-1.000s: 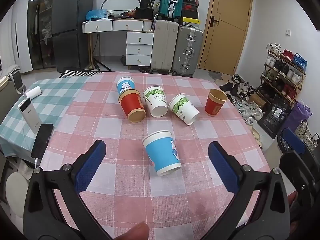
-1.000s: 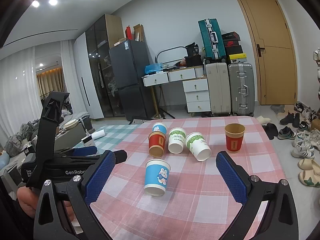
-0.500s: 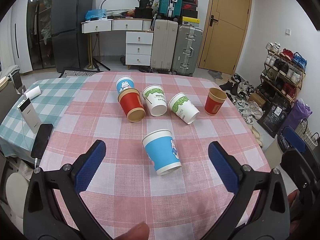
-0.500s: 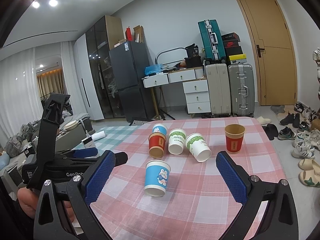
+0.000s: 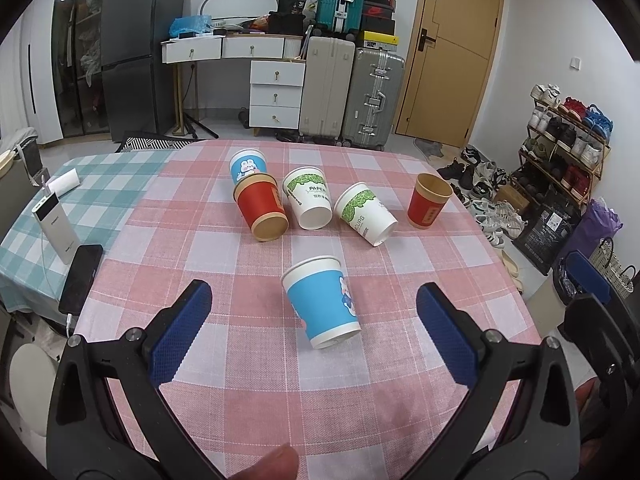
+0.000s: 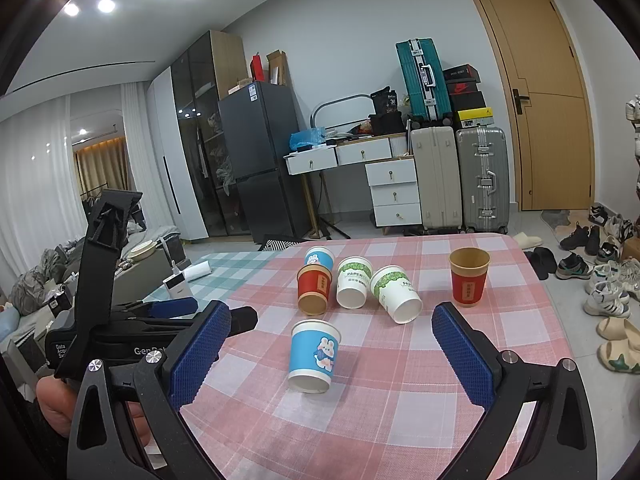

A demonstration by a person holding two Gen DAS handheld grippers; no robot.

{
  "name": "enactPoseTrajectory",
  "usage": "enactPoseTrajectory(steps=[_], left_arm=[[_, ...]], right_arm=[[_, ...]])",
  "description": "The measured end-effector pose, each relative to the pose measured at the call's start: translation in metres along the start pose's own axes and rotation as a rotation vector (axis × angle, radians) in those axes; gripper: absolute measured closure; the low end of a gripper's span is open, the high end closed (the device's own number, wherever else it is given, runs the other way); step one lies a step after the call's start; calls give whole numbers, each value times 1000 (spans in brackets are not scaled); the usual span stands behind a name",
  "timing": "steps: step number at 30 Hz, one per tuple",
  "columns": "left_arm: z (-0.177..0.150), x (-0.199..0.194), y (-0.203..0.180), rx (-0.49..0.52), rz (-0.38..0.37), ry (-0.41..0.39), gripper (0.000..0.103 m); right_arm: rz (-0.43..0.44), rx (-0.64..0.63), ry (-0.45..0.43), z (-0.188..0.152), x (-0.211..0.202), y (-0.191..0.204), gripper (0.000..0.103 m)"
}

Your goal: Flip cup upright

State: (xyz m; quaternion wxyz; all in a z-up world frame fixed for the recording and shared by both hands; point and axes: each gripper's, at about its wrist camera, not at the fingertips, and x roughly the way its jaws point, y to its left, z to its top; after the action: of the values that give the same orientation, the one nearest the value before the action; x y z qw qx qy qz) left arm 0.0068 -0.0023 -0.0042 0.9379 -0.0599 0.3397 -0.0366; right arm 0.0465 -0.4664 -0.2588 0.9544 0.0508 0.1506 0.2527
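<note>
A table (image 5: 248, 400) covered in a red-and-white checked cloth holds six paper cups. Closest is a blue cup with a rabbit picture (image 5: 322, 306), which appears in the left view to lie on its side with its open mouth toward the camera, though in the right view (image 6: 314, 354) its tilt is harder to read. Behind it sits a cluster: a second blue rabbit cup (image 5: 248, 166), a red cup on its side (image 5: 262, 210), and two white cups with green leaf bands (image 5: 310, 202) (image 5: 366, 214), both tipped over. Off to the right a red cup stands upright (image 5: 429, 206), apart from the others. The left claw (image 5: 312, 328) hovers just short of the near blue cup, its two blue-padded fingers spread wide on either side and gripping nothing. The right claw (image 6: 332, 354) is likewise wide open and empty, framing the same cup from farther back. Compared with a second ago, almost nothing has changed: every cup lies where it did, and both claws have held their spread and drifted only slightly. That suggests the work is paused before a grasp, with the near blue cup the likely next target and no flip begun. A power bank (image 5: 54, 226) and a dark phone (image 5: 82, 272) rest on a neighbouring green checked cloth at the left.
</note>
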Motion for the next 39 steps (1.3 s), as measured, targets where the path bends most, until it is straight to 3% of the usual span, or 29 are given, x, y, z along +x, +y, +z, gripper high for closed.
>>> enactPoseTrajectory(steps=[8, 18, 23, 28, 30, 32, 35, 39], left_arm=[[1, 14, 1, 0, -9, 26, 1], [3, 101, 6, -35, 14, 194, 1], [5, 149, 0, -48, -29, 284, 1], [3, 189, 1, -66, 5, 352, 1], [1, 197, 4, -83, -12, 371, 11], [-1, 206, 6, -82, -15, 407, 36], [-3, 207, 8, -81, -64, 428, 43], [4, 189, 7, -54, -79, 399, 44]], right_arm=[[-16, 4, -3, -1, 1, -7, 0], [-20, 65, 38, -11, 18, -34, 0], [-32, 64, 61, -15, 25, -49, 0], [-36, 95, 99, -19, 33, -62, 0], [-39, 105, 116, -20, 33, -66, 0], [-37, 117, 123, -21, 32, -68, 0], [-17, 118, 98, -20, 28, -62, 0], [-16, 90, 74, -17, 16, -48, 0]])
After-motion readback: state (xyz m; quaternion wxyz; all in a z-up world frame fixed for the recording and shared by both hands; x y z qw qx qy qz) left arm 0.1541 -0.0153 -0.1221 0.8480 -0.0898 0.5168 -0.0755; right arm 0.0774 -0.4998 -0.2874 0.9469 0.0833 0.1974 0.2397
